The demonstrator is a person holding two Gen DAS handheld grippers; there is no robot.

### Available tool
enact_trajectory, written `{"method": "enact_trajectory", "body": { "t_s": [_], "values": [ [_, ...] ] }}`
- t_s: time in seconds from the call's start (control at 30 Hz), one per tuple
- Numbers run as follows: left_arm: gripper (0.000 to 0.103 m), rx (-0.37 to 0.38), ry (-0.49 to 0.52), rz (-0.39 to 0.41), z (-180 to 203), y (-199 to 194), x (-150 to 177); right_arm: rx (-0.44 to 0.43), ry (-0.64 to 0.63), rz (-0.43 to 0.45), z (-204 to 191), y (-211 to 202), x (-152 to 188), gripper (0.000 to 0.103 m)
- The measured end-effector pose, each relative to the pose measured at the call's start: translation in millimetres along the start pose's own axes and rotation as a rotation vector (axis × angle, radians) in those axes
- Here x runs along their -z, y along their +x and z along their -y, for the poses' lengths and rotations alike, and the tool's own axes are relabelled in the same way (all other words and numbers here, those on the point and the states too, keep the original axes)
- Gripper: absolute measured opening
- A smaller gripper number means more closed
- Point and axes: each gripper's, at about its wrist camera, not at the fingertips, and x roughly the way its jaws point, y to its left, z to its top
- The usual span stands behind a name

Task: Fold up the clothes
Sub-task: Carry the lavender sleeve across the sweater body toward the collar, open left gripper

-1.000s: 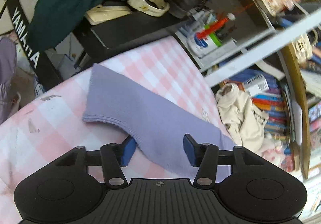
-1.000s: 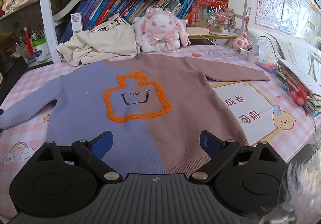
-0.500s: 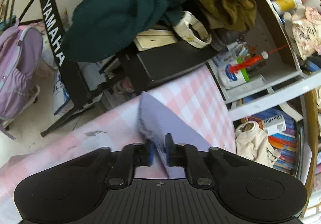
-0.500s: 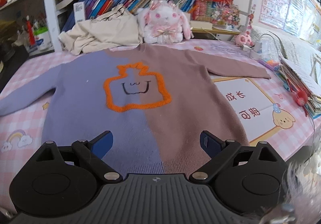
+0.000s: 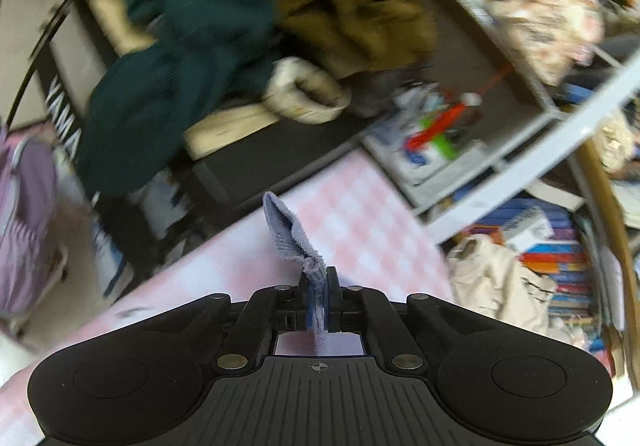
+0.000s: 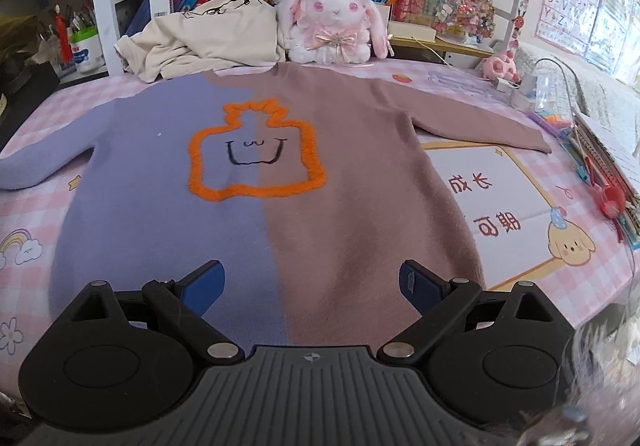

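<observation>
A sweater [image 6: 280,182], half lilac and half dusty pink with an orange outlined face, lies flat front-up on the pink checked cloth [image 6: 32,230]. Its pink sleeve [image 6: 480,126] stretches right; its lilac sleeve [image 6: 36,170] runs off the left edge. My left gripper [image 5: 319,294] is shut on the lilac sleeve cuff [image 5: 290,238], which stands up between the fingers above the cloth [image 5: 360,214]. My right gripper [image 6: 312,282] is open and empty, hovering over the sweater's hem.
A cream garment [image 6: 208,34] and a plush rabbit [image 6: 336,22] sit behind the sweater before a bookshelf. Books and pens [image 6: 600,170] line the right edge. In the left wrist view a black keyboard stand [image 5: 256,158] with heaped dark clothes [image 5: 180,78] borders the cloth.
My left gripper closed on the lilac sleeve cuff and lifted it off the cloth. My right gripper stayed open over the hem, moving in slightly.
</observation>
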Motion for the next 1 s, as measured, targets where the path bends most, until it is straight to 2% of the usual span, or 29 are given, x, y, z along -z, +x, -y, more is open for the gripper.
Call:
{"method": "enact_trajectory", "body": {
  "t_s": [0.13,0.23,0.37,0.5,0.7,1.0],
  "values": [
    [0.004,0.079,0.098,0.05,57,-15,8,-0.045,-0.043,0.011,21,9,-7,0.095],
    [0.004,0.144,0.171,0.071,112,-23,27,-0.085,-0.091,0.014,41,16,-14,0.095],
    [0.004,0.224,0.258,0.064,188,-23,57,-0.15,-0.117,0.006,75,29,-24,0.095],
    [0.004,0.27,0.323,0.043,251,-11,85,-0.222,-0.159,-0.002,101,41,-31,0.095],
    [0.004,0.272,0.387,0.003,309,7,136,-0.311,-0.229,-0.003,134,54,-38,0.095],
    [0.004,0.196,0.427,-0.055,334,44,190,-0.394,-0.309,-0.013,158,63,-40,0.095]
  ]
}}
